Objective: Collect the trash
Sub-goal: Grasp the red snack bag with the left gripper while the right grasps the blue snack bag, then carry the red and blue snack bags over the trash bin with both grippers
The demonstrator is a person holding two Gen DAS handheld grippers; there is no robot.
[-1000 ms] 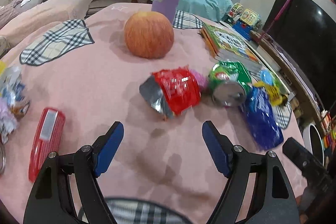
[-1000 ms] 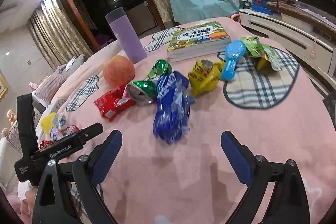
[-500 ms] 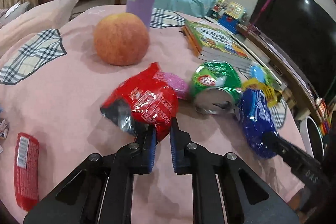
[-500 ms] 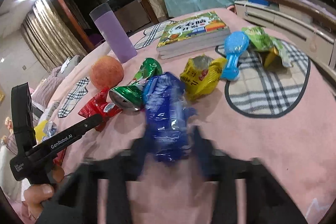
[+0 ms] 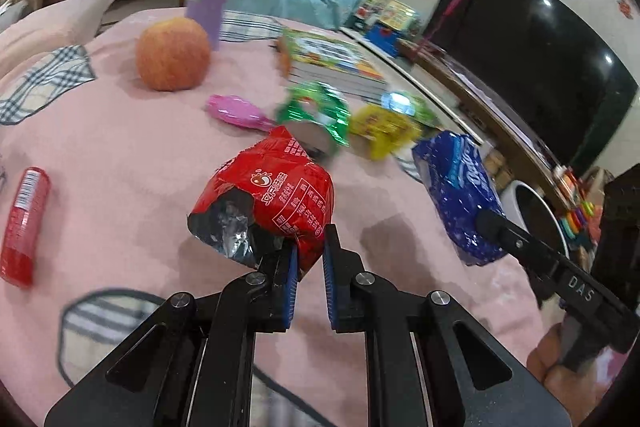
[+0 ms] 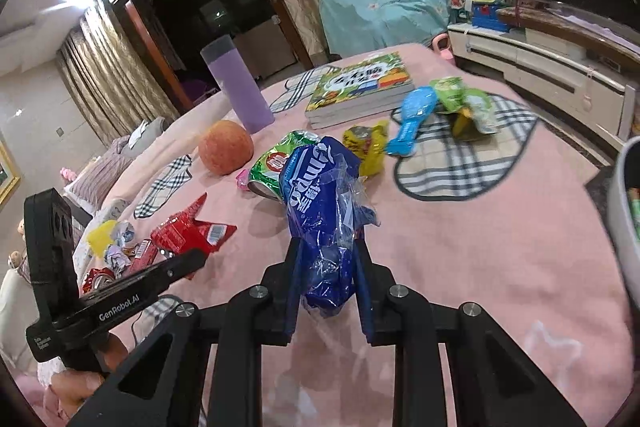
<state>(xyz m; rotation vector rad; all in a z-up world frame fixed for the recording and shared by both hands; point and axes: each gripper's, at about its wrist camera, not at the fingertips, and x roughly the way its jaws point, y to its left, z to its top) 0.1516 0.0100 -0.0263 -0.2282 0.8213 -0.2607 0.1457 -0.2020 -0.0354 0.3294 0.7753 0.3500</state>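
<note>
- Two crumpled wrappers are held at once. The left gripper [image 5: 308, 259] is clamped on the near corner of a red foil snack bag [image 5: 276, 195], which hangs clear of the pink bedspread [image 5: 120, 155] with its torn silver mouth facing near-left.
- The right gripper [image 6: 327, 279] has its jaws closing on a blue plastic wrapper [image 6: 326, 211], pads pressing its lower half; the upper half stands loose above the fingers.
- Risk, as a judgement: the red bag is pinched only by a thin corner, so a quick swing could tear the foil or let it slip out, and any crumbs left inside could spill from the open mouth onto the bedspread.
- Risk: the blue wrapper is slick and springy; it could squirt out of the jaws as they squeeze it.
- Risk: both loads sit close together, so they could brush each other, or knock the green crushed can [image 6: 272, 167] just beyond the blue wrapper.
- More trash waits: a yellow crumpled packet [image 6: 368, 143] right of the can, a green packet [image 6: 464, 103] on the far-right plaid patch, and a red stick-shaped packet [image 5: 24, 223] at near left.
- An orange-red apple [image 5: 173, 54], a purple tumbler [image 6: 238, 87], a stack of picture books [image 6: 360, 87] and a blue plastic hairbrush [image 6: 412, 119] do not look like trash.
- Containers: a white round bin [image 6: 624, 211] at the right edge shows only its rim; something greenish lies inside, too cropped to identify. The tumbler's contents cannot be seen.
</note>
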